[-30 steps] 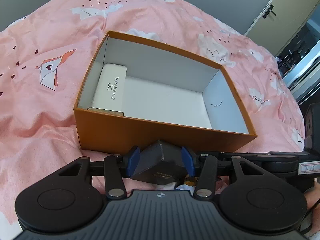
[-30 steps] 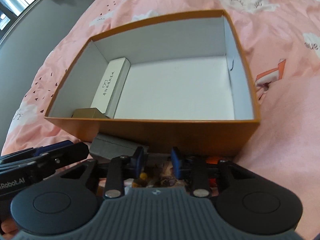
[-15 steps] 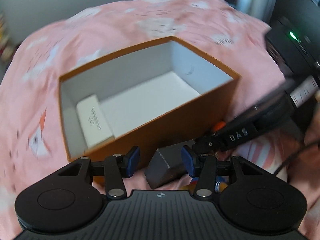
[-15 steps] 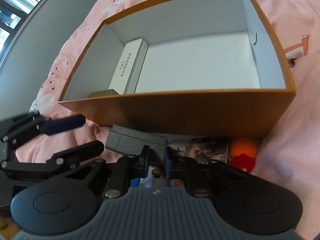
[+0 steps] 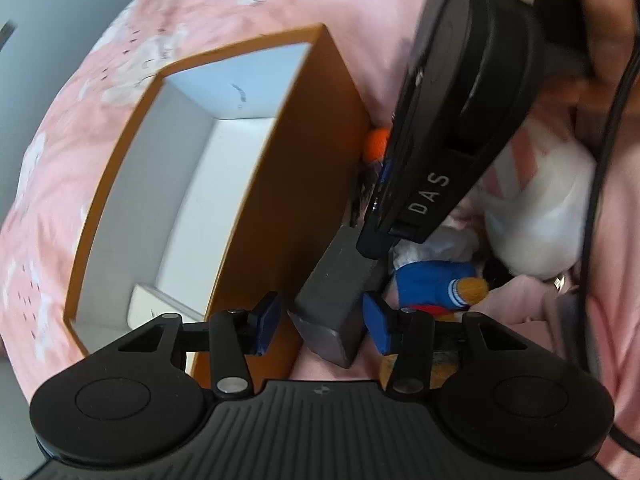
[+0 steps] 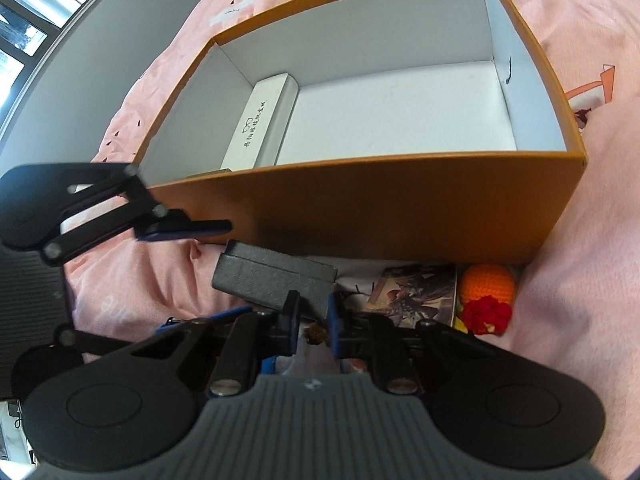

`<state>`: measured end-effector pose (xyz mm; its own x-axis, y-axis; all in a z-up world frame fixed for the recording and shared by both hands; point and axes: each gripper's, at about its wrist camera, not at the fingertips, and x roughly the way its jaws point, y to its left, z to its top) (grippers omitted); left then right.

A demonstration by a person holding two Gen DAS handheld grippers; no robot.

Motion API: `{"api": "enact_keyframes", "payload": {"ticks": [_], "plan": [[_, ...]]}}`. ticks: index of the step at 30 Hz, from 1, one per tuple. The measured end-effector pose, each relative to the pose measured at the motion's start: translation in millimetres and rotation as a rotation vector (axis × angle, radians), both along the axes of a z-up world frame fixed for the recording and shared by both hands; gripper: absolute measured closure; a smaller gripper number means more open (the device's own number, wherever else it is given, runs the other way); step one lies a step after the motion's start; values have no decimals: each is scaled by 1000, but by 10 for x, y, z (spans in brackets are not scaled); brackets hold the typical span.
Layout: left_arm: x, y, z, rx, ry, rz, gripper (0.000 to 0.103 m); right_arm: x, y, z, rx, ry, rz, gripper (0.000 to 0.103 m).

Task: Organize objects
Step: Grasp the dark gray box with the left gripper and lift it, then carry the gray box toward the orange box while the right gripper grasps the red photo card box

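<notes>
An open orange box [image 6: 380, 208] [image 5: 288, 200] sits on the pink bedding, with a white case [image 6: 260, 120] along its left wall. A dark grey box [image 6: 276, 276] [image 5: 332, 280] lies just outside the near wall. My left gripper [image 5: 322, 326] [image 6: 212, 270] is open and straddles one end of the grey box, with a small gap at the pads. My right gripper [image 6: 314, 320] [image 5: 372, 240] is shut, with a small brown tuft of a blue-jacketed plush doll [image 5: 436, 284] between its pads. It hangs right beside the grey box.
An orange crochet ball [image 6: 486, 284], a red crochet flower [image 6: 486, 314] and a picture card [image 6: 416, 296] lie against the box's near wall. A white plush shape [image 5: 540, 216] and a black cable [image 5: 600, 160] lie to the right. A grey wall borders the bed.
My left gripper has rolled about a quarter turn and sunk over the end of the grey box. My right gripper's jaws have shut on the brown tuft.
</notes>
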<state>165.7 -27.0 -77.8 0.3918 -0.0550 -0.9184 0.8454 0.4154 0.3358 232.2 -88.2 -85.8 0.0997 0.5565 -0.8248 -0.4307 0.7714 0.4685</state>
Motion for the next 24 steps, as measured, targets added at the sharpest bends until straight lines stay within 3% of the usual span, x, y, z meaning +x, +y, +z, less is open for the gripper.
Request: {"api": "enact_keyframes", "payload": {"ticks": [5, 11, 14, 16, 19, 24], "plan": [[76, -97, -123, 50, 31, -44, 48, -4, 0, -18, -6, -5, 11, 87], [34, -61, -162, 26, 29, -6, 52, 46, -26, 52, -7, -3, 32, 84], [36, 37, -112, -11, 62, 40, 56, 137, -133, 202, -26, -37, 4, 74], [31, 103, -59, -42, 101, 50, 58, 203, -181, 265, -85, -59, -3, 58], [54, 141, -62, -54, 148, 56, 58, 293, -174, 233, -177, -42, 15, 55], [157, 116, -195, -45, 176, 91, 59, 376, -62, 34, -225, 56, 46, 44]]}}
